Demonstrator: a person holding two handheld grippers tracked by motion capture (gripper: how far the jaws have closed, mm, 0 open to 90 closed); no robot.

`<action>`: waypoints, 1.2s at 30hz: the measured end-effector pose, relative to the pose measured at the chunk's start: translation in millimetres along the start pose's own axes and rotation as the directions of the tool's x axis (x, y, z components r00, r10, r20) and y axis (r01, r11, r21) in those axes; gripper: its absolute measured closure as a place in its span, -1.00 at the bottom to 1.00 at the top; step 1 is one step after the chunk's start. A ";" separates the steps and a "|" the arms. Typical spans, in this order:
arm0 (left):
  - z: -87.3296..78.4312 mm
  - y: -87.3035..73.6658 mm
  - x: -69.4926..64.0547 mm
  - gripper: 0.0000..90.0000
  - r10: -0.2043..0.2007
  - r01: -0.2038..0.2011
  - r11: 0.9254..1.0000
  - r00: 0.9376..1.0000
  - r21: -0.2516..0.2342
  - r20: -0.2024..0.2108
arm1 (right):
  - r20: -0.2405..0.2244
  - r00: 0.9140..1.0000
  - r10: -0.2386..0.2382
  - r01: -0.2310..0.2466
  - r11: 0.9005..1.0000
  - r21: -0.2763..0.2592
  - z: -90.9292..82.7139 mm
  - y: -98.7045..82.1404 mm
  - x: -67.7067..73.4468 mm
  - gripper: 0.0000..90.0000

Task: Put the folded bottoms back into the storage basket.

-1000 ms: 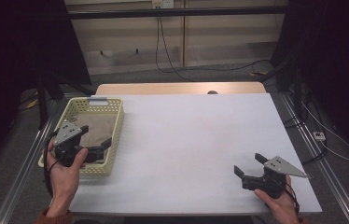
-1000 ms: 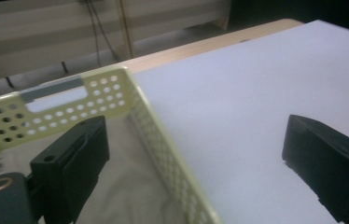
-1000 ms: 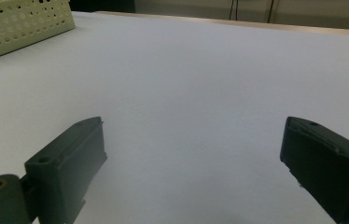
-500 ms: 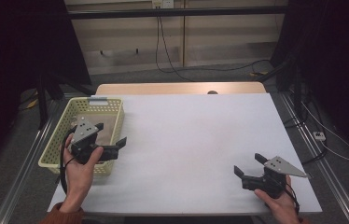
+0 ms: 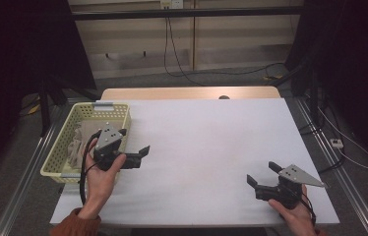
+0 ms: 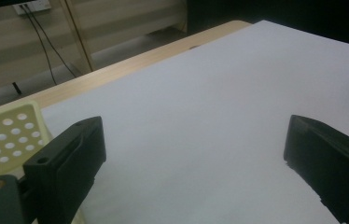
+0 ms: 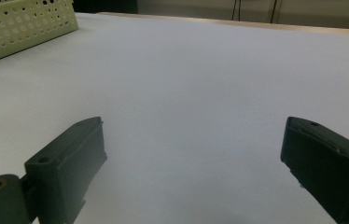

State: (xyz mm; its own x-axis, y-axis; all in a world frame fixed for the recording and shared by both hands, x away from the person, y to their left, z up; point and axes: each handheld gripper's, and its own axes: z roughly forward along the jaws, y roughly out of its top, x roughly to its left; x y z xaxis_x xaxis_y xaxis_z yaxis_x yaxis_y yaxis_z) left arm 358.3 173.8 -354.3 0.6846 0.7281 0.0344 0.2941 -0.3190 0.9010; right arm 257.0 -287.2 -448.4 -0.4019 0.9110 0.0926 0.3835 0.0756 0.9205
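Note:
My left gripper [image 5: 140, 157] is held just right of a pale yellow perforated basket [image 5: 116, 109], above the white table top [image 5: 206, 142], pointing right. Its jaws stand wide open with nothing between them, as the left gripper view [image 6: 191, 154] also shows. A crumpled beige cloth [image 5: 77, 145] lies inside the basket. My right gripper [image 5: 262, 173] rests near the table's front right corner, pointing left. It is open and empty too, with only bare table between its jaws in the right gripper view [image 7: 193, 154].
The basket's corner [image 6: 9, 135] sits at the left of the left gripper view, and its wall [image 7: 18, 23] lies far off in the right gripper view. A wooden strip [image 5: 187, 93] edges the table's far side. Cables [image 5: 177, 54] hang behind.
My left gripper has moved right and forward, from over the basket out above the table beside it. The right gripper has stayed put.

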 end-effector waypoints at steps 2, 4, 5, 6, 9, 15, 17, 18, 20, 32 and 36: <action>4.1 -0.6 -3.5 -0.87 0.002 -0.002 1.000 1.000 0.005 0.007 | 0.000 1.000 0.001 -0.001 1.000 -0.003 -0.1 0.1 0.0 -0.86; 8.4 -1.6 -6.8 -0.87 0.008 -0.008 1.000 1.000 0.012 0.019 | 0.000 1.000 -0.001 0.001 1.000 -0.003 -0.1 0.2 0.0 -0.86; 10.6 -2.1 -8.5 -0.87 0.013 -0.013 1.000 1.000 0.014 0.023 | 0.000 1.000 -0.002 0.002 1.000 -0.003 -0.1 0.1 0.1 -0.86; 13.0 -2.5 -10.5 -0.87 0.015 -0.016 1.000 1.000 0.016 0.023 | 0.000 1.000 -0.002 0.002 1.000 -0.003 -0.1 0.2 0.2 -0.86; 20.7 -0.3 -14.8 -0.87 0.023 -0.025 0.999 0.998 0.037 0.055 | -0.001 1.000 -0.004 0.004 1.000 0.001 0.1 0.0 0.3 -0.86; 30.0 1.6 -23.4 -0.87 0.032 -0.035 0.999 0.997 0.035 0.077 | 0.000 1.000 -0.003 0.003 1.000 -0.001 -0.5 0.1 0.3 -0.86; 33.2 -2.0 -25.2 -0.87 0.025 -0.028 0.999 0.997 0.036 0.076 | -0.001 1.000 -0.004 0.004 1.000 -0.003 -0.5 0.1 0.3 -0.86; 35.1 -4.0 -25.8 -0.87 0.022 -0.025 0.999 0.997 0.046 0.072 | -0.001 1.000 -0.003 0.003 1.000 -0.003 -0.7 0.1 0.5 -0.86; 39.2 -9.3 -26.6 -0.87 0.022 -0.024 0.999 0.998 0.048 0.058 | -0.001 1.000 -0.005 0.005 1.000 -0.003 -0.7 0.1 0.4 -0.86; 46.1 -48.9 -30.4 -0.87 -0.036 0.031 0.997 0.998 0.076 0.058 | 0.001 1.000 -0.003 0.003 1.000 -0.004 -1.1 0.1 0.6 -0.86; 42.5 -56.3 -31.8 -0.87 -0.034 0.028 0.996 0.998 0.087 0.060 | 0.001 1.000 -0.004 0.004 1.000 -0.005 -1.4 -0.1 0.6 -0.86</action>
State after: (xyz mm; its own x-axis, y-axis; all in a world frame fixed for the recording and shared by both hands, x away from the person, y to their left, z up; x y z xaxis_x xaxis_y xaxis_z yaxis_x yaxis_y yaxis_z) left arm 348.3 142.9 -424.5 0.7129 0.7009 -0.0219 0.3701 -0.3496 0.8607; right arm 255.6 -287.3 -447.8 -0.4026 0.9110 0.0888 0.3774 0.0769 0.9228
